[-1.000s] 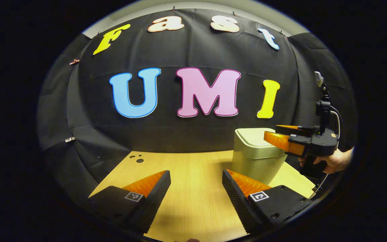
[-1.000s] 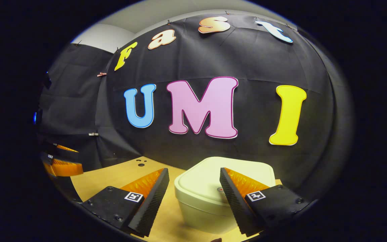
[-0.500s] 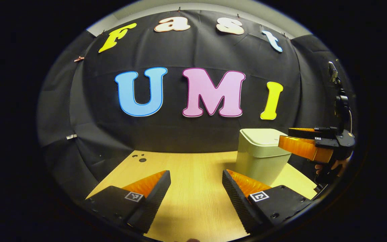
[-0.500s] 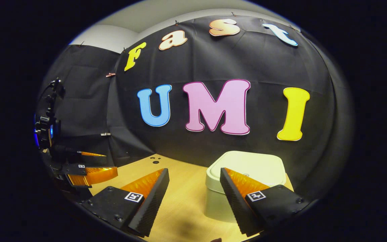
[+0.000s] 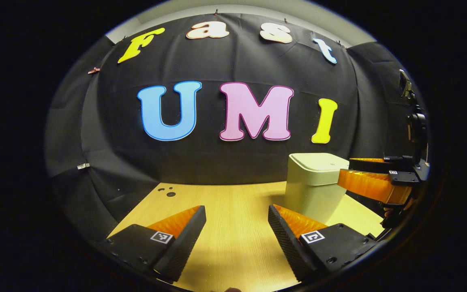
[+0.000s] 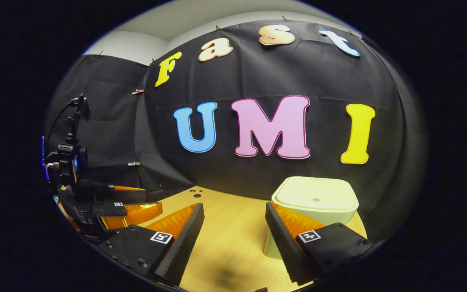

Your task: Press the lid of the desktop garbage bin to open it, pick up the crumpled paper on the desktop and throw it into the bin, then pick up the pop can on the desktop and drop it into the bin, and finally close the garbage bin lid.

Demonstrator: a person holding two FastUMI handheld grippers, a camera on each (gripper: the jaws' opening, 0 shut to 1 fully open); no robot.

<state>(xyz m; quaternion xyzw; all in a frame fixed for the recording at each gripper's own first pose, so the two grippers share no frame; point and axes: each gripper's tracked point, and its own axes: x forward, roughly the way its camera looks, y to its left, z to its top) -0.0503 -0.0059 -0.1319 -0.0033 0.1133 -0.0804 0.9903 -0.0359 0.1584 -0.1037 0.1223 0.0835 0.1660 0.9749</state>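
Bin (image 6: 314,198), pale and boxy, lid down on the desk (image 5: 233,227); both claws gape, holding nothing.

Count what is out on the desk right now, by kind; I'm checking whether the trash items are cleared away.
Garbage bin, lid down: 1
Left gripper, open, holding nothing: 1
Right gripper, open, holding nothing: 1
Wooden desk: 1
Total: 4
No loose trash can be seen on the part of the desk in view.

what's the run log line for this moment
bin: pale green plastic desktop bin, lid shut | left claw: open, empty | right claw: open, empty, off bin
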